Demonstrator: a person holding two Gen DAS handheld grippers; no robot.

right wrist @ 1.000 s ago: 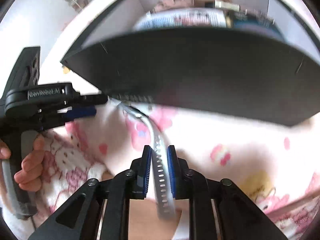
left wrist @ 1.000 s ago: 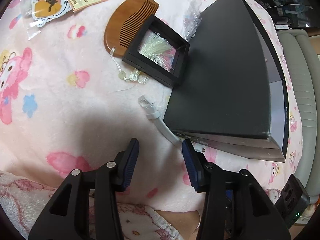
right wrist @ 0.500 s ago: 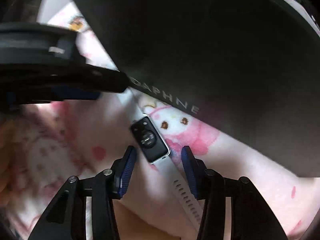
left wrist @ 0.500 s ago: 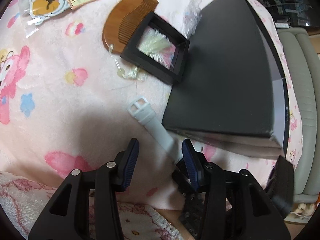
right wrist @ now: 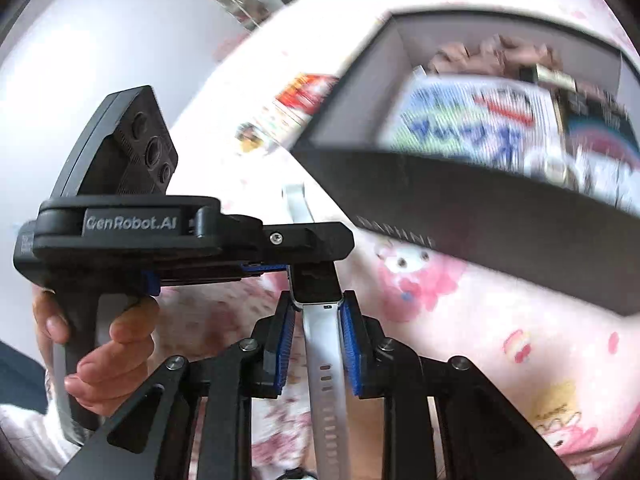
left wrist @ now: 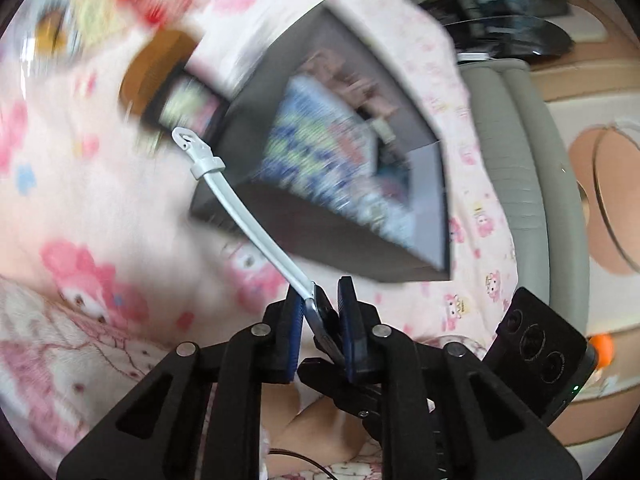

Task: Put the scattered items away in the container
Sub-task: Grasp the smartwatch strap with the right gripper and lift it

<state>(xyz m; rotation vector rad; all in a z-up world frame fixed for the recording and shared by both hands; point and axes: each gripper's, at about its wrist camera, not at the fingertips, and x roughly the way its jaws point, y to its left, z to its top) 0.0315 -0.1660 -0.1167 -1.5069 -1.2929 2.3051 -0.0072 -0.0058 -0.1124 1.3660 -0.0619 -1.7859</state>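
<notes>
Both grippers, left [left wrist: 318,312] and right [right wrist: 316,320], had just closed on the smartwatch [right wrist: 316,284]; the box's [left wrist: 320,232] contents were blurred.

i can't read the blurred packets inside the box [left wrist: 424,216]. the comb [left wrist: 156,68] is half hidden and smeared. the watch strap [right wrist: 326,392] runs off the bottom edge.

Pink cartoon-print blanket [left wrist: 92,184], white wall [right wrist: 100,40]

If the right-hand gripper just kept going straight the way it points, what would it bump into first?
Probably the left gripper, crossing just ahead and clamped on the same watch. Past that stands the black box; depth is hard to judge.
</notes>
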